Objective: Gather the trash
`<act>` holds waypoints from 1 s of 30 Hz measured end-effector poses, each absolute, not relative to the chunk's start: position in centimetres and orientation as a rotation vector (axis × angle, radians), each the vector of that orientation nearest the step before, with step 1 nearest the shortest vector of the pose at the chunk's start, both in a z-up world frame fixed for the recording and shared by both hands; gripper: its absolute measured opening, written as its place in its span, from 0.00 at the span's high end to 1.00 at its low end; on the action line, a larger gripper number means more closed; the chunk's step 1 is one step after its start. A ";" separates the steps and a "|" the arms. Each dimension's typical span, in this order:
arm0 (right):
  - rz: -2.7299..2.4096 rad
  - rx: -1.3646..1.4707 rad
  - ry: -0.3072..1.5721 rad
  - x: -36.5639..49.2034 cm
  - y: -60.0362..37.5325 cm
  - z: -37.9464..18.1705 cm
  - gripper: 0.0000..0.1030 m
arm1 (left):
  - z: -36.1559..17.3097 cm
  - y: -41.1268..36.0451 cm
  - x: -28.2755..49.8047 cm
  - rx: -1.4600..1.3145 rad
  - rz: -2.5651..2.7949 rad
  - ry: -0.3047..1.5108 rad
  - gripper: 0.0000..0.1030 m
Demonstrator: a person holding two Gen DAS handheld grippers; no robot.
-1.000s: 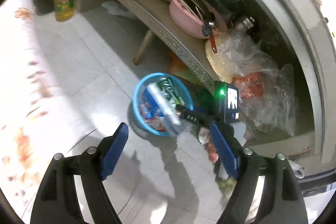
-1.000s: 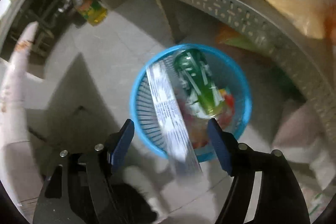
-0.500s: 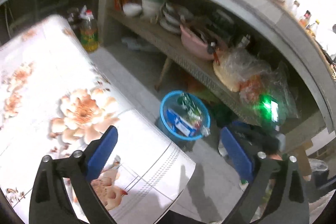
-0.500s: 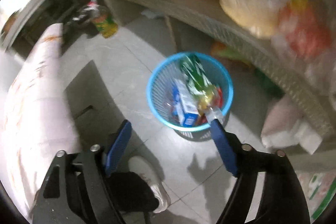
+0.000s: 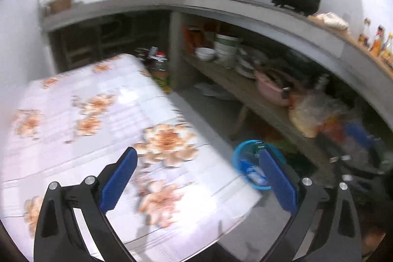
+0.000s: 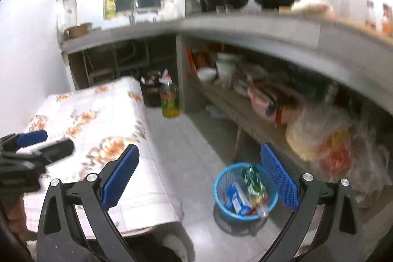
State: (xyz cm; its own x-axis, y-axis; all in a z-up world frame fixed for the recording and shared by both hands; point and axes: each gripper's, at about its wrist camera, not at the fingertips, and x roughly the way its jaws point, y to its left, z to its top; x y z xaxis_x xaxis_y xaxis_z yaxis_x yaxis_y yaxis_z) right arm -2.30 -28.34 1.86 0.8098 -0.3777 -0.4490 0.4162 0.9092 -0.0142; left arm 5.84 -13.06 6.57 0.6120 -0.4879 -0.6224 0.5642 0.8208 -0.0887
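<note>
Trash sits packed in the blue basket (image 6: 245,190) down on the tiled floor (image 6: 196,139), just beside the low shelf (image 6: 248,122) of dishes: a blue-and-white carton (image 6: 237,198) and a green wrapper (image 6: 253,179) poke up inside it, parked where both hands can drop things in from the desk. Right tool (image 6: 200,174) is angled down over the floor, the basket showing just inside its right finger; its jaws are opening and there's nothing between them. Left tool (image 5: 196,177) hangs above the flowered desk (image 5: 86,114), blue fingers spread wide, empty too, pointing down across the cloth with the basket peeking past the desk's edge. In the right view that left tool shows at the far left, over the desk. No loose trash visible on the cloth from here, so by my reading the collecting looks close to done. An oil bottle (image 6: 170,100) stands on the floor beyond.
</note>
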 end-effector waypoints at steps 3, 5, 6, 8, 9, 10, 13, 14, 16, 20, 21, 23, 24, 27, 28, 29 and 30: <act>-0.441 0.090 0.433 -2.9 -27.3 1.8 0.08 | 6.1 -12.1 4.9 0.149 -0.533 0.676 0.06; -0.459 0.103 0.479 -2.6 -27.2 1.2 0.08 | 5.6 -11.5 4.8 0.155 -0.486 0.708 0.06; -0.471 0.107 0.509 -2.4 -27.2 0.7 0.08 | 5.4 -11.1 4.7 0.149 -0.470 0.723 0.06; -0.489 0.125 0.570 -2.2 -27.1 -0.2 0.08 | 4.7 -10.4 4.6 0.141 -0.423 0.748 0.06; -0.495 0.135 0.605 -2.0 -27.0 -0.9 0.08 | 4.3 -10.1 4.4 0.146 -0.386 0.758 0.06; -0.502 0.142 0.630 -1.9 -27.1 -1.3 0.08 | 4.0 -9.7 4.3 0.149 -0.356 0.767 0.06; -0.525 0.148 0.675 -1.9 -26.5 -2.0 0.08 | 3.4 -9.2 4.2 0.133 -0.313 0.797 0.06; -0.535 0.145 0.681 -2.0 -26.3 -2.2 0.08 | 3.0 -8.8 4.2 0.119 -0.297 0.812 0.06; -0.564 0.134 0.697 -2.1 -26.0 -2.5 0.08 | 2.5 -8.5 4.2 0.104 -0.265 0.837 0.06; -0.596 0.137 0.719 -2.3 -26.0 -2.8 0.08 | 1.7 -7.7 4.8 0.094 -0.205 0.875 0.06; -0.602 0.139 0.724 -2.4 -26.1 -2.9 0.08 | 1.6 -7.5 4.9 0.086 -0.196 0.883 0.06; -0.611 0.139 0.730 -2.5 -26.1 -3.0 0.08 | 1.4 -7.4 4.9 0.072 -0.188 0.893 0.06; -0.615 0.139 0.733 -2.6 -26.2 -3.0 0.08 | 1.4 -7.4 4.9 0.070 -0.185 0.896 0.06; -0.624 0.140 0.734 -2.8 -26.3 -2.9 0.08 | 1.3 -7.5 4.9 0.075 -0.187 0.901 0.06; -0.625 0.141 0.734 -2.8 -26.4 -2.9 0.08 | 1.4 -7.5 4.9 0.075 -0.188 0.902 0.06; -0.625 0.142 0.735 -2.9 -26.4 -2.9 0.08 | 1.4 -7.6 4.9 0.075 -0.188 0.903 0.06; -0.627 0.141 0.735 -2.9 -26.4 -2.9 0.08 | 1.4 -7.6 4.8 0.075 -0.189 0.904 0.06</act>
State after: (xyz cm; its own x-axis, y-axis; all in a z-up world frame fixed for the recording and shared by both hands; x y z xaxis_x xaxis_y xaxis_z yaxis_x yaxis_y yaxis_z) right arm -2.90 -26.45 -2.91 0.5692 -0.4842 -0.6645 0.5801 0.8093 -0.0928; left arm 4.82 -7.61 1.38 0.6030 -0.1315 -0.7868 0.1945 0.9808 -0.0148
